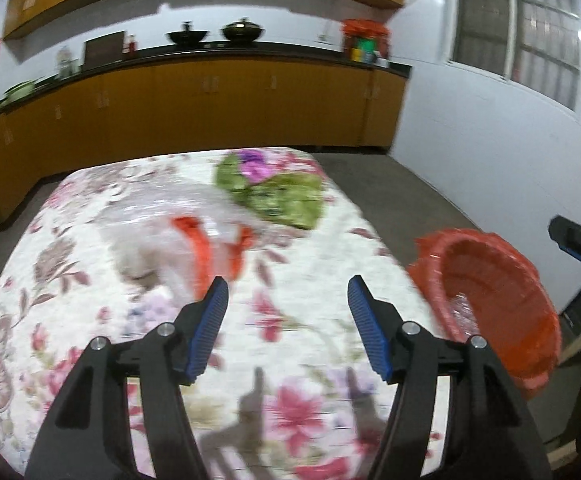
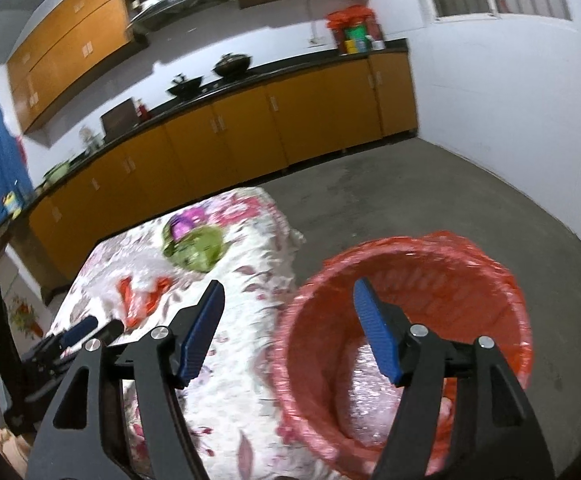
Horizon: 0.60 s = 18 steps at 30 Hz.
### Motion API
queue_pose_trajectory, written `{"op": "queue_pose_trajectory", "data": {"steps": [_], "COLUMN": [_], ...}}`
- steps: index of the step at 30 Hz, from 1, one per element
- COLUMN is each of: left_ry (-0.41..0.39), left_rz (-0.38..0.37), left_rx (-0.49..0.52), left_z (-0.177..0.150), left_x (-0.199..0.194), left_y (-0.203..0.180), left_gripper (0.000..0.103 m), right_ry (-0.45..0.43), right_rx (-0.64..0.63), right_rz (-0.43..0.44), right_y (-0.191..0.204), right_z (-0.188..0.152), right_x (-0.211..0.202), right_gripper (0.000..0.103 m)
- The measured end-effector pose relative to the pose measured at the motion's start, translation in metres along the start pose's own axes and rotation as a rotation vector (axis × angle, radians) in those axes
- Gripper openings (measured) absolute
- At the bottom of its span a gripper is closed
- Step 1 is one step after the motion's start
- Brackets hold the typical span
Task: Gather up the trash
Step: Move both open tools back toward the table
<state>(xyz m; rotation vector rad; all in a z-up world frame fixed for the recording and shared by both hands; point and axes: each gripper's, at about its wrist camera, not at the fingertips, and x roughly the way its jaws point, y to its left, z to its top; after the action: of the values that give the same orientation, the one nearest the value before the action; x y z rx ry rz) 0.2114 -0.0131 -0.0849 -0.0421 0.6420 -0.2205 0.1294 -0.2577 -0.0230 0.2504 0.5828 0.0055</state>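
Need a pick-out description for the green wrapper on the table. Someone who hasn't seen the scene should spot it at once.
Start at the table with the floral cloth. The green wrapper lies crumpled near its far edge, toward the orange cabinets, with a purple piece beside it. Nearer lies a clear wrapper with red-orange print; the green one is the only green thing on the cloth.

A matt floral cloth [image 1: 298,300] covers the counter, beside a bin [image 2: 502,312] lined with thin, glossy red plastic.
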Motion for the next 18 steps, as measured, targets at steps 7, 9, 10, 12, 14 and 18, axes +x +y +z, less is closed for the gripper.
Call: {"op": "queue_pose_trajectory", "data": {"steps": [7, 9, 10, 12, 14, 18], "left_ry": [-0.026, -0.032, -0.034, -0.038, -0.044, -0.07], "left_rz": [0.088, 0.113, 0.125, 0.145, 0.163, 0.217], "left_rx": [-0.061, -0.084, -0.102, -0.136, -0.157, -0.189], "left_z": [-0.001, 0.0, 0.0, -0.001, -0.002, -0.004], "left_x": [-0.009, -0.011, -0.011, -0.013, -0.016, -0.027], "left_y": [0.046, 0.06, 0.068, 0.082, 0.093, 0.117], "left_gripper": [0.062, 0.062, 0.062, 0.062, 0.062, 0.062], "right_ry": [0.03, 0.04, 0.046, 0.058, 0.07, 0.093], "right_rx": [-0.061, -0.078, -0.087, -0.1, -0.123, -0.182], "right_rz": [0.062, 0.085, 0.102, 0.126, 0.154, 0.209], "right_y": [0.041, 0.056, 0.064, 0.077, 0.094, 0.134], "right_z": [0.002, 0.004, 0.005, 0.006, 0.008, 0.01], "right_x": [0.022, 0.031, 0.036, 0.045, 0.055, 0.08], "right_gripper": [0.067, 0.066, 0.065, 0.063, 0.062, 0.058]}}
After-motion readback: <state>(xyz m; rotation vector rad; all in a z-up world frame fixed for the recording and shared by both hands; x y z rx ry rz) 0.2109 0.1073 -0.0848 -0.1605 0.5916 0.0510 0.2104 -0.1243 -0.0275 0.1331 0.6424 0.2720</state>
